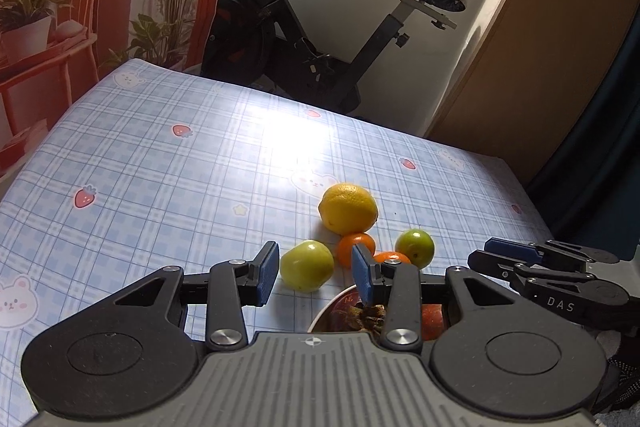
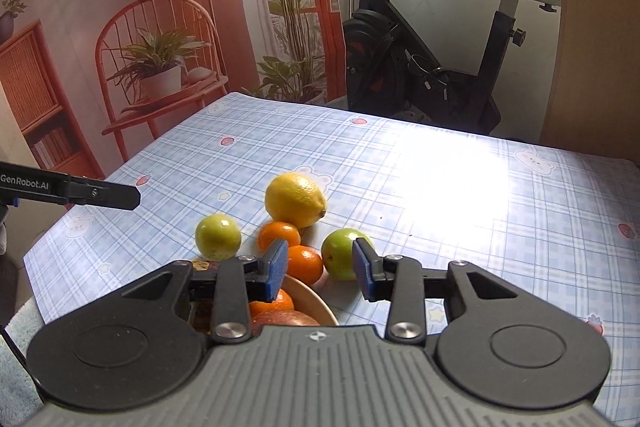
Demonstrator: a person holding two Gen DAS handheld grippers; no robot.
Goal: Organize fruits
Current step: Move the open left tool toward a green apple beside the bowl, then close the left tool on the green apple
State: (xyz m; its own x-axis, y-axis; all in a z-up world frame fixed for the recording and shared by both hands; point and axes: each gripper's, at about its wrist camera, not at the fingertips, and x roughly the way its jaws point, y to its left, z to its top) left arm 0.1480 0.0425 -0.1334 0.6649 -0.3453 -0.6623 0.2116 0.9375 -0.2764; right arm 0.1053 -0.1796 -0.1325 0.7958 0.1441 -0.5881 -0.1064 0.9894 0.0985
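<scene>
Fruits sit bunched on the plaid tablecloth [image 2: 460, 195] just beyond a bowl [image 2: 316, 301] at the near edge: a lemon [image 2: 295, 199] at the back, two small oranges in front of it, the farther orange [image 2: 279, 235] and the nearer orange [image 2: 306, 264], and a green fruit on each flank, the left green fruit [image 2: 218, 236] and the right green fruit [image 2: 340, 253]. Inside the bowl you already have an orange and a red apple [image 2: 286, 318], so by my reading the sorting is partly done and another pick is in hand.

Your right gripper [image 2: 320, 269] hangs over the bowl's far rim with its jaws partly open and nothing between the blue pads; the nearer orange and the right green fruit lie beyond them, untouched. Your left gripper [image 1: 316, 273] hovers likewise, jaws partly open and empty, with the left green fruit [image 1: 307, 265] showing through the gap but lying farther off on the cloth.

The next move, as I judge it, calls for you to carry one gripper forward and down until the pads straddle a single fruit, then close gently. Round fruit packed this closely may roll or nudge a neighbour, so come in square.
</scene>
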